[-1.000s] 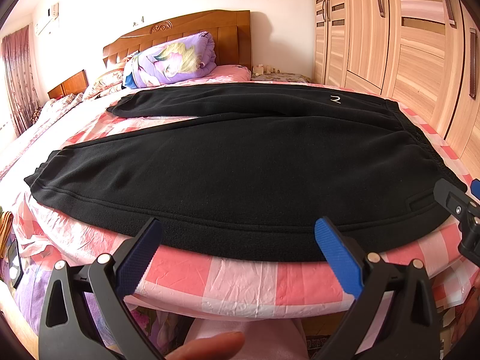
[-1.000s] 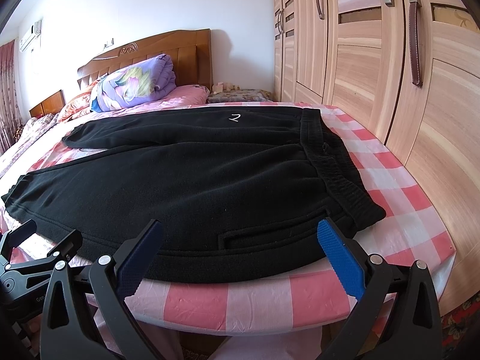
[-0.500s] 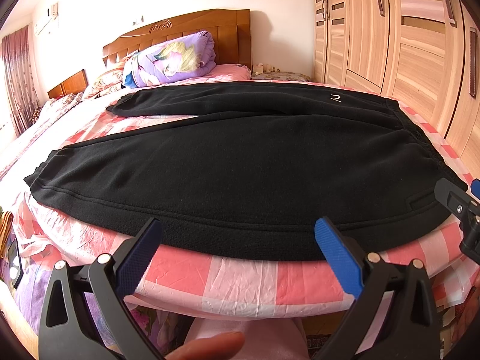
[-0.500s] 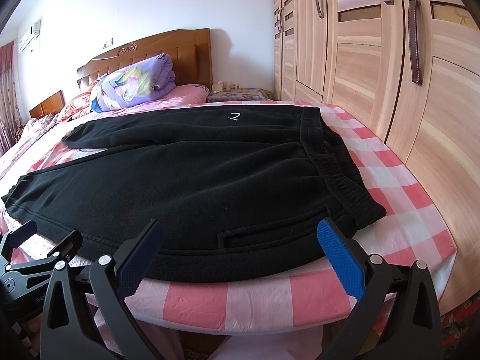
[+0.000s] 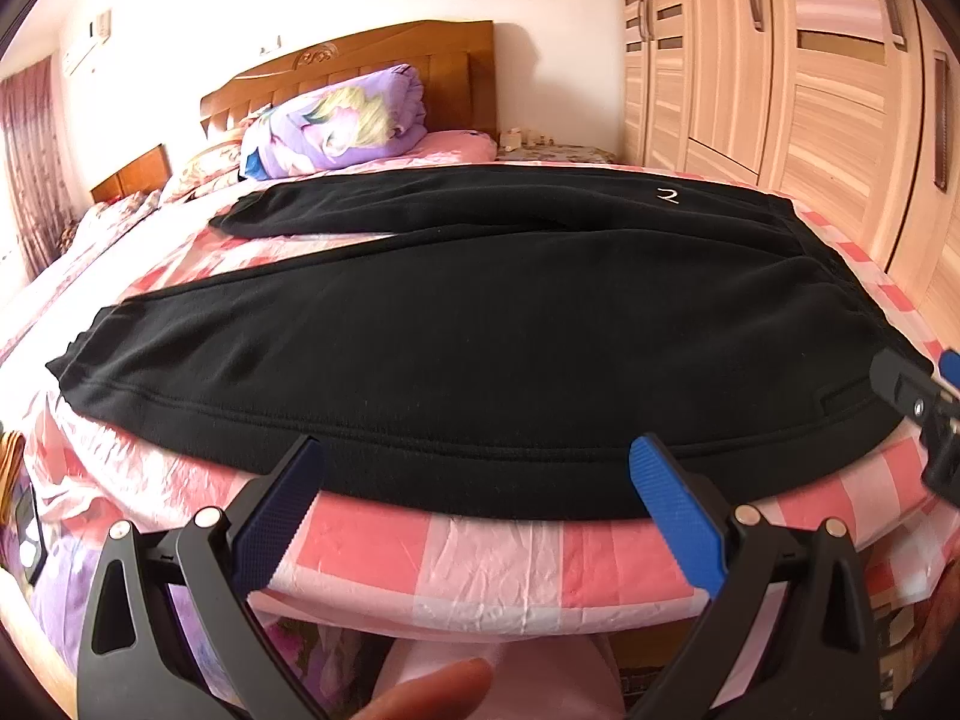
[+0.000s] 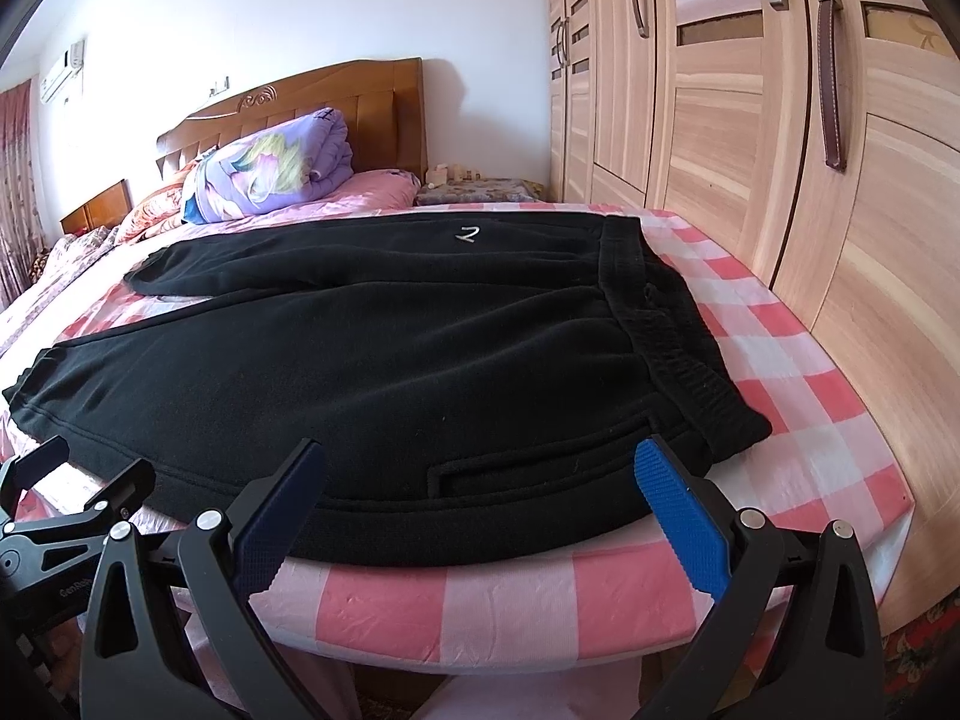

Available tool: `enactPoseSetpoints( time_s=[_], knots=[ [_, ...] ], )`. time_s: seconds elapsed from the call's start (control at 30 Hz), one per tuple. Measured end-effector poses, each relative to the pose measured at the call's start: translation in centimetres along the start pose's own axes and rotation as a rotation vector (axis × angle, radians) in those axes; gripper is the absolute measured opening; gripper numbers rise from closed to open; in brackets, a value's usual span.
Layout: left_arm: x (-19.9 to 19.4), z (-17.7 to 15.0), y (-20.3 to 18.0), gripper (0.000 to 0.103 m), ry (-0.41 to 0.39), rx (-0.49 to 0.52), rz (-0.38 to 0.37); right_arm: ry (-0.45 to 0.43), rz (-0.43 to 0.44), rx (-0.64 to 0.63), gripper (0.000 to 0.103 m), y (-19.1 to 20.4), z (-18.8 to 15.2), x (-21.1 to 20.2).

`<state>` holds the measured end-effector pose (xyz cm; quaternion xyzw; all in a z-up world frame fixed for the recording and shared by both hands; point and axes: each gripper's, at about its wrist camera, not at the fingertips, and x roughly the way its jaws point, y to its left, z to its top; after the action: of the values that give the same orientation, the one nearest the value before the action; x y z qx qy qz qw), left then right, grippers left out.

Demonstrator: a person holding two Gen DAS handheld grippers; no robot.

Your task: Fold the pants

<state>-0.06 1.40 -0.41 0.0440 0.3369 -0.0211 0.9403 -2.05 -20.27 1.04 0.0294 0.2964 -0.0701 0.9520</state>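
While the pants (image 5: 480,348) lay flat on the bed (image 5: 510,564) (waistband toward the wardrobe (image 6: 780,120)), the left gripper (image 5: 480,504) and right gripper (image 6: 480,498) hovered at the bed's near edge, jaws spread, holding nothing.

Pants (image 5: 480,348) on bed (image 5: 492,564) (wardrobe (image 6: 780,120) right, quilt (image 5: 336,120) behind)

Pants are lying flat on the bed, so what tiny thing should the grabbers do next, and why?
Probably ease both forward to the near hem. The black pants lie spread flat, unfolded. The left gripper and right gripper are open, holding nothing, just short of that edge.
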Motion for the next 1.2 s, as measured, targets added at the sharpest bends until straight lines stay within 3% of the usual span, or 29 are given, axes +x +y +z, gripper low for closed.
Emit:
enactPoseSetpoints(
  time_s=[0.13, 0.27, 0.33, 0.5, 0.57, 0.6, 0.67, 0.7, 0.73, 0.83, 1.0, 1.1, 1.2],
  knots=[
    [0.5, 0.9, 0.9, 0.102, 0.02, 0.011, -0.027, -0.008, 0.01, -0.022, 0.099, -1.1, 1.7, 0.8],
    [1.4, 3.6, 1.7, 0.102, 0.016, 0.059, -0.055, -0.019, 0.045, -0.092, 0.099, -2.0, 5.9, 2.2],
    [1.6, 5.9, 2.3, 0.102, -0.025, 0.088, -0.063, -0.027, 0.062, -0.117, 0.099, -2.7, 8.5, 3.3],
    [1.2, 14.5, 5.5, 0.102, -0.204, 0.041, -0.087, -0.038, 0.129, -0.091, 0.099, -5.3, 16.5, 7.9],
    [1.7, 18.3, 7.1, 0.102, -0.226, -0.035, -0.205, -0.046, 0.172, -0.084, 0.099, -5.8, 19.5, 10.3],
    [2.6, 20.1, 8.2, 0.102, -0.211, -0.102, -0.36, -0.056, 0.209, -0.09, 0.099, -5.9, 21.1, 12.0],
    [5.4, 22.5, 9.5, 0.102, -0.146, -0.19, -0.579, -0.052, 0.283, -0.118, 0.099, -5.6, 23.3, 15.5],
    [6.8, 23.4, 9.4, 0.102, -0.108, -0.192, -0.595, -0.03, 0.337, -0.143, 0.099, -5.2, 24.3, 17.8],
    [8.1, 24.2, 9.1, 0.102, -0.078, -0.176, -0.575, 0.008, 0.375, -0.166, 0.099, -4.7, 25.2, 20.3],
    [12.8, 26.3, 7.7, 0.102, -0.012, -0.062, -0.408, 0.199, 0.447, -0.246, 0.099, -3.2, 27.0, 27.8],
    [21.3, 27.7, 6.0, 0.102, 0.153, 0.114, -0.145, 0.338, 0.387, -0.406, 0.099, -0.6, 27.6, 36.4],
    [25.7, 27.7, 5.6, 0.102, 0.219, 0.144, -0.116, 0.415, 0.415, -0.439, 0.099, 0.3, 26.8, 39.6],
    [29.4, 28.2, 6.5, 0.102, 0.278, 0.063, -0.176, 0.463, 0.465, -0.439, 0.099, 0.6, 27.0, 41.4]
  ],
)
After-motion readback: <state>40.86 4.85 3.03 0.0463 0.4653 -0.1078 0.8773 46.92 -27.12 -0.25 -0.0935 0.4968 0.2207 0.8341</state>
